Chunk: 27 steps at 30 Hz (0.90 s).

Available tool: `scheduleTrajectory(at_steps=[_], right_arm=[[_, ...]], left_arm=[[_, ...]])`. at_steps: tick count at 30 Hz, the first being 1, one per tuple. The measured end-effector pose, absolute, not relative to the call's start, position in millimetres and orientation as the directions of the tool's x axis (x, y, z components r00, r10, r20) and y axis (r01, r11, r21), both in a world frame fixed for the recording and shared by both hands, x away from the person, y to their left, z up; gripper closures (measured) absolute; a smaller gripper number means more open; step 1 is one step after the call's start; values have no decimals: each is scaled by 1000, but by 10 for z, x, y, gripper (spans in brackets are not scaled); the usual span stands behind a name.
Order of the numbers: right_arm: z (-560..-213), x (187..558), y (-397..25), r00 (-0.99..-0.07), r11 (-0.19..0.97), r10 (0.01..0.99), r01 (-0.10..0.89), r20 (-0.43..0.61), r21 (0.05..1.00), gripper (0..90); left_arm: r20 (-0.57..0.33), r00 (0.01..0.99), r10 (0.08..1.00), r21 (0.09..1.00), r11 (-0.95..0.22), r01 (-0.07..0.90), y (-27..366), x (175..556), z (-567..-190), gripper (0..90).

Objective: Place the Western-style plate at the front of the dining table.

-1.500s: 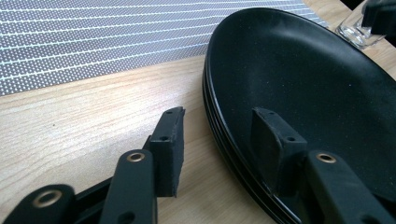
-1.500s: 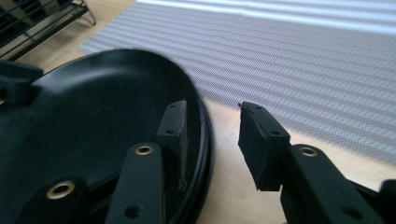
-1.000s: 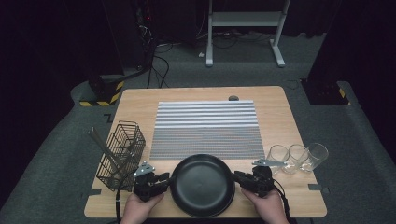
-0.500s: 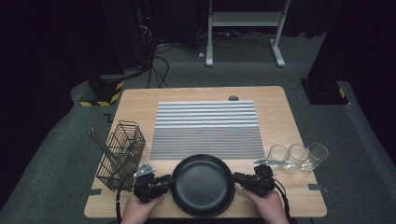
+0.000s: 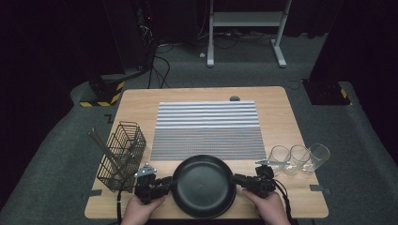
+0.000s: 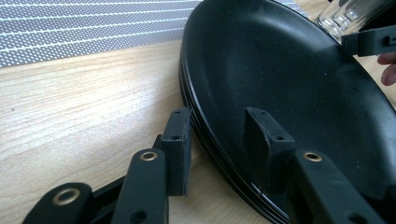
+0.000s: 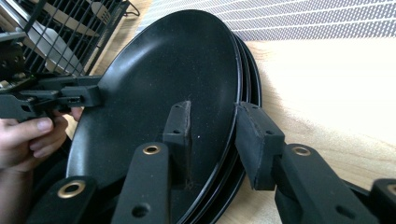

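A stack of black plates [image 5: 202,192] lies at the front middle of the wooden table [image 5: 281,112]. My left gripper [image 5: 170,183] is at the stack's left rim and stands open. In the left gripper view its jaws straddle the plates' [image 6: 289,79] rim, one over the top plate and one outside the stack, left gripper [image 6: 219,149]. My right gripper [image 5: 236,179] is at the right rim, also open. In the right gripper view the right gripper [image 7: 215,140] has one jaw over the top plate [image 7: 177,70] and one outside the stack. A hand holds each gripper.
A black wire basket [image 5: 121,154] with metal utensils [image 5: 101,143] stands left of the plates. Three clear glasses [image 5: 298,157] stand in a row at the right. A grey striped mat [image 5: 206,130] covers the table's middle, just behind the plates.
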State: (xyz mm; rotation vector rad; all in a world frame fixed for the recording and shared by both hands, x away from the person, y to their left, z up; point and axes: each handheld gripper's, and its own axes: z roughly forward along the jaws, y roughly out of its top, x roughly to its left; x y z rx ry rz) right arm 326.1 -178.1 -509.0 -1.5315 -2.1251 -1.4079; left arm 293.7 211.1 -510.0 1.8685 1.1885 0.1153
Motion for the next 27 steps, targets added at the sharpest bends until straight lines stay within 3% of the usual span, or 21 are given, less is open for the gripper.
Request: scheduleTrajectory(at_steps=[27], right_arm=[[-5098, 3274, -1790, -384, -15, 641, 859, 665, 511, 689]], left_arm=[[-354, 542, 762, 702, -167, 693, 2092, 2926, -5074, 597]])
